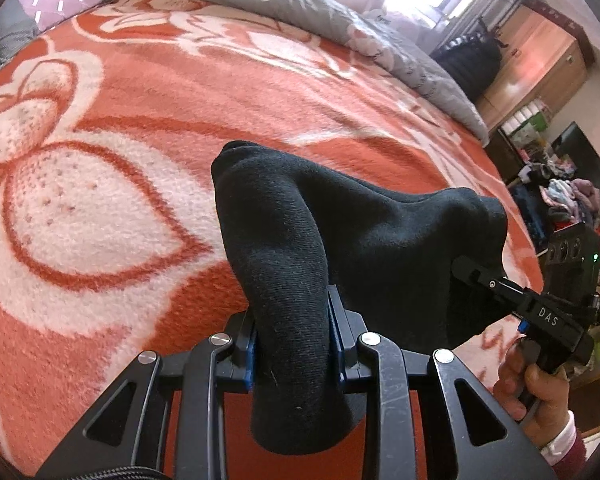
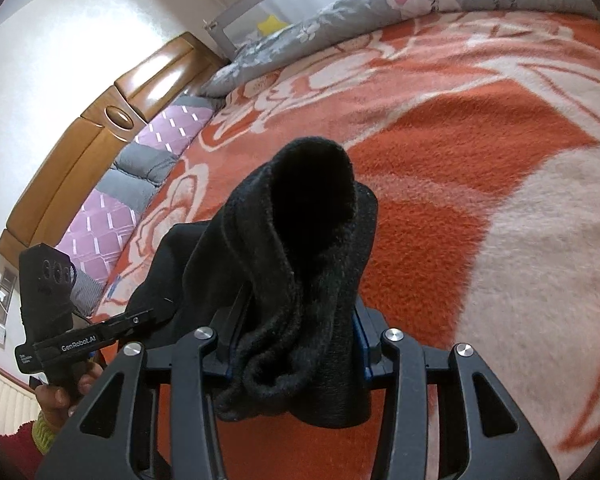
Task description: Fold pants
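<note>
- Left wrist view: left gripper [image 1: 292, 340] clenched on a bunched roll of the black pants [image 1: 320, 232]; cloth fills the gap between the blue pads and hangs out below them.
- Same view: the fabric runs from this grip across to the right, where the right gripper [image 1: 466, 270] bites its far end. Long axis of the held span lies left to right between the two tools.
- Pants are lifted clear of the orange-and-white blanket [image 1: 140, 92]; no part seen touching it here.
- Right wrist view: right gripper [image 2: 296, 344] clamped on a thick wad of the pants [image 2: 300, 240], several layers folded over each other, tail drooping beneath the jaws.
- Same view: left gripper [image 2: 148, 318] sits to the left, pinching the other end; cloth sags between.
- Blanket [image 2: 480, 160] lies open ahead of both tools, so laying down means moving forward and down; neither hand looks clearly nearer.
- Count: one pair of pants, two grippers, one blanket, one grey floral quilt [image 2: 380, 4] along the far edge.
</note>
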`<action>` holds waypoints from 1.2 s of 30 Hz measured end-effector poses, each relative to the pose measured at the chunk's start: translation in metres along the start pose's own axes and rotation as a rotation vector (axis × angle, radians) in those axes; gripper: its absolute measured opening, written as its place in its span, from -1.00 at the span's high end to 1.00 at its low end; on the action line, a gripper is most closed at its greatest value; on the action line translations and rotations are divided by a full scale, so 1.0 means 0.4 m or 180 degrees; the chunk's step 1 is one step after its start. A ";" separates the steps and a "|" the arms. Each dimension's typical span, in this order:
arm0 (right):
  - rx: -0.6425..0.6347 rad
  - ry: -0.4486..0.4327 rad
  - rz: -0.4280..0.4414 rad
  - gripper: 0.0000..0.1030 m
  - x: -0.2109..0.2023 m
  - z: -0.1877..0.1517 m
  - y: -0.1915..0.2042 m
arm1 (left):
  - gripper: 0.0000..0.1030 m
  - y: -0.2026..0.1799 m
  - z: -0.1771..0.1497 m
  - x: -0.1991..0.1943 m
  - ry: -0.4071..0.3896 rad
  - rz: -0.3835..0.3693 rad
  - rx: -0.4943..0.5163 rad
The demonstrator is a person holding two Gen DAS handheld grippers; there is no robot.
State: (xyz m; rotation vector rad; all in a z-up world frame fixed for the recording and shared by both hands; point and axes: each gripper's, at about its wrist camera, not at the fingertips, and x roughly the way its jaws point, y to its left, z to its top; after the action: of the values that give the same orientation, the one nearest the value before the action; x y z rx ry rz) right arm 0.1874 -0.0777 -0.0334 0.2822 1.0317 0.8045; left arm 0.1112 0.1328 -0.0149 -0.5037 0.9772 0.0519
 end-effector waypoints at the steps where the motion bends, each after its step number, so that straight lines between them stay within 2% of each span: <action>1: 0.0009 0.0036 0.0009 0.14 0.014 0.000 -0.006 | 0.47 0.007 0.000 0.007 0.0014 0.0014 -0.0009; 6: 0.0046 0.0170 -0.0041 0.10 0.071 -0.012 -0.029 | 0.44 0.052 -0.016 0.060 0.0129 0.0077 -0.0104; 8: 0.0065 0.0163 -0.0028 0.05 0.078 -0.016 -0.040 | 0.38 0.060 -0.021 0.067 0.0128 0.0069 -0.0122; 12: 0.0096 0.0178 -0.0047 -0.11 0.079 -0.022 -0.072 | 0.12 0.075 -0.025 0.084 0.0152 0.0074 -0.0194; 15: 0.0103 0.0149 -0.0073 -0.21 0.065 -0.027 -0.085 | 0.08 0.065 -0.028 0.082 0.0126 0.0103 -0.0173; 18: 0.0111 0.0063 -0.0115 -0.22 0.039 -0.030 -0.082 | 0.02 0.049 -0.033 0.066 0.0081 0.0201 -0.0110; 22: 0.0061 -0.0123 -0.0229 -0.22 -0.006 -0.035 -0.059 | -0.31 0.039 -0.037 0.030 -0.0020 0.0322 -0.0129; 23: 0.0032 -0.0168 -0.0259 -0.23 -0.017 -0.037 -0.051 | -0.33 0.039 -0.039 0.019 -0.0059 0.0348 -0.0140; 25: -0.0023 -0.0238 -0.0340 -0.37 -0.035 -0.041 -0.036 | -0.41 0.034 -0.045 -0.004 -0.0133 0.0389 -0.0130; 31: -0.0157 -0.0382 -0.0422 -0.48 -0.079 -0.065 0.017 | -0.54 0.020 -0.076 -0.065 -0.0268 0.0480 -0.0056; 36: -0.0279 -0.0433 -0.0458 -0.51 -0.106 -0.095 0.050 | -0.56 0.006 -0.107 -0.089 -0.0295 0.0511 -0.0064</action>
State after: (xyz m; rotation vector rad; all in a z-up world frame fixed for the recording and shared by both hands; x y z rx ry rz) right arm 0.1348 -0.0997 -0.0137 0.1830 0.8763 0.6887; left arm 0.0568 0.1228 -0.0066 -0.4368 0.9253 0.2276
